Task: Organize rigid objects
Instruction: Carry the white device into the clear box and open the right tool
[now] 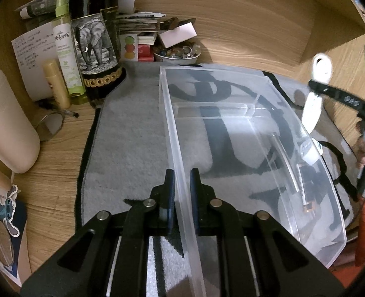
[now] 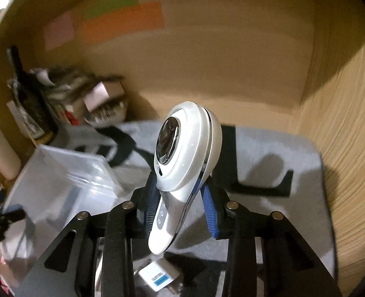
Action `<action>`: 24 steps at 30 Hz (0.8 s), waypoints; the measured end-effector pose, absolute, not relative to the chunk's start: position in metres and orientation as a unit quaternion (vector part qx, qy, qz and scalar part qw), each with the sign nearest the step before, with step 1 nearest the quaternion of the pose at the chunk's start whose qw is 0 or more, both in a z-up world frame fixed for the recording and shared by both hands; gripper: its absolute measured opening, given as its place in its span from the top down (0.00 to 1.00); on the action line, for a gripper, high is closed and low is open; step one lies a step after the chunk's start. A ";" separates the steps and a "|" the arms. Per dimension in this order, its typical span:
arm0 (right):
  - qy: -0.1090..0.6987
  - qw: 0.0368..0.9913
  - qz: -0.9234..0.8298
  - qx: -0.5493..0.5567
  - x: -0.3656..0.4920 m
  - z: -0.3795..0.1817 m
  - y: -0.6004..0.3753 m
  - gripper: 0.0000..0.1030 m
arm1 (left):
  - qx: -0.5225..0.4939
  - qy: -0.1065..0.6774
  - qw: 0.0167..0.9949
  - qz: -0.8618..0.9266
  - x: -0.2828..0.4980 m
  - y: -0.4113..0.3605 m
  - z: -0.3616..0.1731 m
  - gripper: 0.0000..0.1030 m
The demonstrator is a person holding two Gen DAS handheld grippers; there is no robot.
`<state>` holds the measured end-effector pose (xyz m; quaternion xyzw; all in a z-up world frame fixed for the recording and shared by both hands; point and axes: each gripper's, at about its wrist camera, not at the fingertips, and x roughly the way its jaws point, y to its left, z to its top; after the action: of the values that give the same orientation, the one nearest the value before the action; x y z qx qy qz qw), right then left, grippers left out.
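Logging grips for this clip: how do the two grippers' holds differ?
The left gripper pinches the clear bin's thin wall; the right gripper clamps a white handheld device. The left's hold rests on the mat; the right's is lifted clear. Both are shut on something.

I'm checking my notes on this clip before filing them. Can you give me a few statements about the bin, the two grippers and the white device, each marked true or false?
1. The left gripper is clamped on the wall of the clear plastic bin. True.
2. The right gripper is empty. False: it holds a white handheld device.
3. The bin sits on a grey mat. True.
4. The white device lies inside the bin. False: it is held in the air beside the bin.
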<state>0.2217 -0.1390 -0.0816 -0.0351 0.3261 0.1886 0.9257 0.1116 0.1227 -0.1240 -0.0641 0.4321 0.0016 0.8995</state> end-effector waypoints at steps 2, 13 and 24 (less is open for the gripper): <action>0.310 0.930 0.197 -0.033 0.212 -0.069 -0.140 0.70 | -0.064 0.432 0.899 0.003 0.112 0.123 -0.124 0.88; 0.244 0.932 0.265 -0.044 0.161 -0.019 -0.119 0.70 | -0.058 0.432 0.900 0.007 0.111 0.122 -0.124 0.89; 0.275 0.899 0.329 -0.087 0.143 -0.039 -0.064 0.70 | -0.055 0.431 0.901 0.006 0.109 0.122 -0.124 0.90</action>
<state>0.1431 -0.0638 -0.0392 -0.0874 0.2752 0.3294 0.8989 0.1091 0.1219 -0.1235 -0.0546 0.4310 0.0057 0.9007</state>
